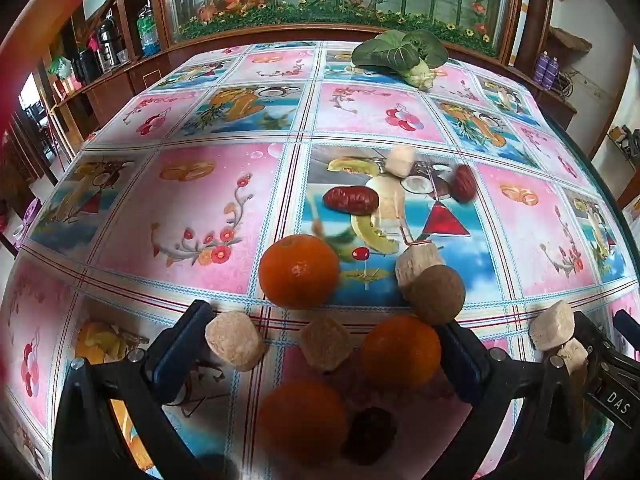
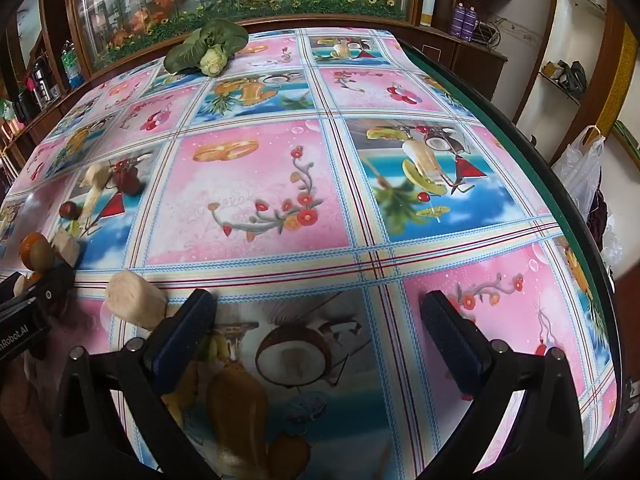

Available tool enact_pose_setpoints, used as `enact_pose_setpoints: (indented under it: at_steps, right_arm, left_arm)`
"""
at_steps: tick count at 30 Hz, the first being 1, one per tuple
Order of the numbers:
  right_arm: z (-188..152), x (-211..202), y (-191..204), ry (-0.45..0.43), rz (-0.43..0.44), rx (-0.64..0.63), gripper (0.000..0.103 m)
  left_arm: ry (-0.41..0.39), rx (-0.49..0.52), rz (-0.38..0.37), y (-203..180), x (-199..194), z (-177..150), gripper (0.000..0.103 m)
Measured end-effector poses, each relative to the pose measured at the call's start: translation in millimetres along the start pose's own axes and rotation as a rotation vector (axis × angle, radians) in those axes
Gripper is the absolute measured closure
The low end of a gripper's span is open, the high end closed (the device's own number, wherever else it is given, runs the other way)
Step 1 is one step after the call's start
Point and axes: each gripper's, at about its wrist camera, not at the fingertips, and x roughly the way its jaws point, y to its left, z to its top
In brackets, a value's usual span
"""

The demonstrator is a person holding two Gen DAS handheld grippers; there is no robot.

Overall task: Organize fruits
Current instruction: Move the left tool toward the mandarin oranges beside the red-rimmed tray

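Currently the left hand-held gripper (image 1: 320, 344) stands with fingers apart over the fruit cluster on the surface (image 1: 224, 208), clamped on nothing. Counted in its view: three oranges (image 1: 298, 270), three red dates (image 1: 351, 200), one brown round fruit (image 1: 437, 294). The nearest far date lies with its long axis left-right. The right hand-held gripper (image 2: 318, 320) is likewise spread, empty; "nRobot.AI" is legible on the neighbouring tool.

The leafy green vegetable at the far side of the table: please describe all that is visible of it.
The leafy green vegetable looks like a small bok choy: broad dark-green leaves with pale veins, joined at a whitish-green stem base. It lies on its side on the patterned tablecloth, near the far edge, its base pointing toward the cameras. Nothing else touches it.
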Motion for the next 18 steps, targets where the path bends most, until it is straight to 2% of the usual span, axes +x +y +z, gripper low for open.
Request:
enact_pose_setpoints:
  at_steps: [18]
  right_arm:
    - [0.6,0.5,-0.2,0.004,0.003,0.002,0.0]
  left_arm:
    - [0.002,0.0,0.0,0.0,0.0,0.1,0.001]
